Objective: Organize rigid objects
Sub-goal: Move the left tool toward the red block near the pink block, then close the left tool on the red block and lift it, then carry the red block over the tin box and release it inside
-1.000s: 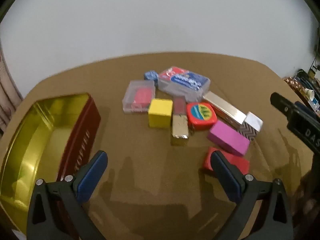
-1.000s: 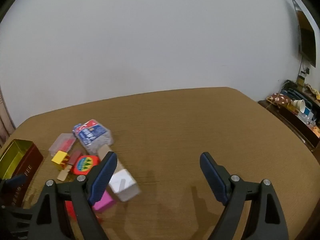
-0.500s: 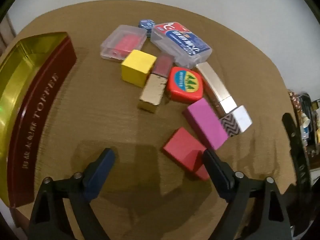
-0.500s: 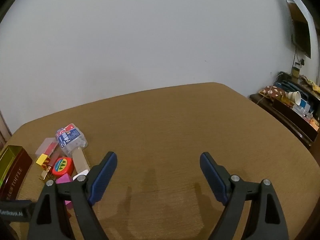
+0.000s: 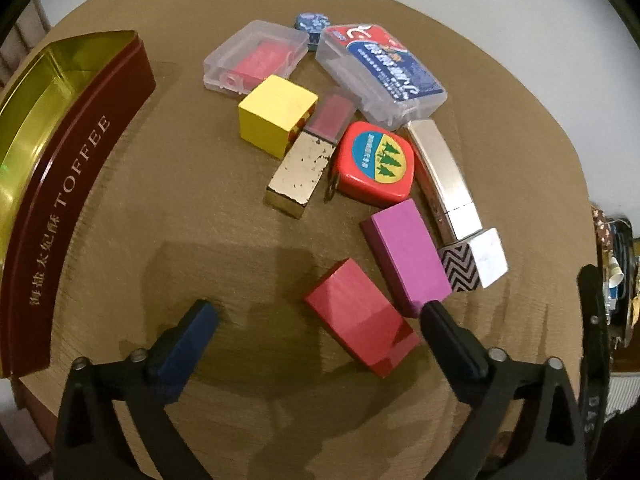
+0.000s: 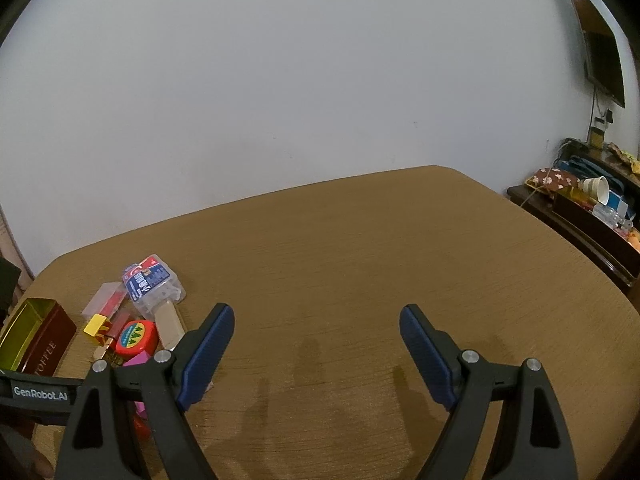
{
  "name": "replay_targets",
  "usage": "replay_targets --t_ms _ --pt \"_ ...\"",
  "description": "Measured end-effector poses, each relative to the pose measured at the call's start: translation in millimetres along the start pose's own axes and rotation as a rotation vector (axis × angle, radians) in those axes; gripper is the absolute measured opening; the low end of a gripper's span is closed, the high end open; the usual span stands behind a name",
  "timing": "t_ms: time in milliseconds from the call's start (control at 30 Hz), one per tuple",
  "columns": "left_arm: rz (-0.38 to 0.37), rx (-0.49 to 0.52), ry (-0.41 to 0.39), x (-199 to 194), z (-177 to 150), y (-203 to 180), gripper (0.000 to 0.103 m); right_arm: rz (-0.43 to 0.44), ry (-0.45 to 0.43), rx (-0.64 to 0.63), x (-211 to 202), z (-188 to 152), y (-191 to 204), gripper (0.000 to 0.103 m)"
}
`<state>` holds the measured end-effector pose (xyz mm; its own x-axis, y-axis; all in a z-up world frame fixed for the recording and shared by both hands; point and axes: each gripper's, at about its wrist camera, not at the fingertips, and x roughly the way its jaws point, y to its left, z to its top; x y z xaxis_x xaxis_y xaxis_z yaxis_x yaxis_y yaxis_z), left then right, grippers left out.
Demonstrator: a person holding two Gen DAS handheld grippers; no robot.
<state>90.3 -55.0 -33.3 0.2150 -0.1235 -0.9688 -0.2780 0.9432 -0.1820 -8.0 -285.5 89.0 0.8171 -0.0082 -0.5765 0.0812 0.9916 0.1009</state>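
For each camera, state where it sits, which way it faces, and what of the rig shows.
Left wrist: on the left gripper, looking steeply down at the red block; its open fingers show.
Right wrist: on the right gripper, looking across the table toward the wall; its open fingers show.
Shared: toffee tin, tape measure.

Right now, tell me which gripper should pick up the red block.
Left. The left gripper points down at the pile, jaws open, with the red block lying between its fingers. The right gripper is open over bare table, beside the pile.
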Motion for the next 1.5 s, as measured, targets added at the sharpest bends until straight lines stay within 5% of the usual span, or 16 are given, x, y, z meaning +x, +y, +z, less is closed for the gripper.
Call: replay_targets --t_ms 300,567,633,700,733,767,1000,1233,1400,1500 --pt "0.043 -0.034 0.058 28.0 13.8 -11.9 0.103 0.021 0.009 0.024 1.4 1.5 -5.6 0.087" --pt "0.042 0.032 0.05 40.0 -6.6 -9.3 0.099 0.03 0.015 0.032 3.4 1.8 -6.4 0.087" --pt "0.04 0.041 0.027 31.2 -15.1 -7.2 0.082 0.033 0.02 0.034 4.8 1.9 -6.5 0.087" --pt "0.044 0.064 0.023 19.2 -14.6 -9.1 0.047 0.033 0.026 0.038 7.5 1.2 -4.4 0.087" --pt "0.091 0.076 0.035 18.3 -15.4 -8.6 0.021 0.034 0.029 0.041 8.2 1.1 -4.8 0.087" --pt "0.097 0.079 0.031 18.3 -15.0 -7.5 0.018 0.034 0.032 0.044 9.2 1.2 -4.6 0.087" --pt "0.018 0.128 0.014 2.6 -16.8 27.1 0.012 0.039 0.04 0.051 11.8 1.0 -3.4 0.087" --pt "-0.022 0.205 -0.133 -75.8 -31.3 87.4 0.012 0.042 0.047 0.056 12.6 0.9 -5.1 0.087" --pt "0.071 0.174 -0.256 -131.3 -22.6 137.4 0.012 0.034 0.054 0.054 14.2 1.4 -4.0 0.087" --pt "0.12 0.102 -0.259 -138.1 -3.7 167.6 0.012 0.025 0.058 0.046 14.5 1.0 -2.2 0.087"
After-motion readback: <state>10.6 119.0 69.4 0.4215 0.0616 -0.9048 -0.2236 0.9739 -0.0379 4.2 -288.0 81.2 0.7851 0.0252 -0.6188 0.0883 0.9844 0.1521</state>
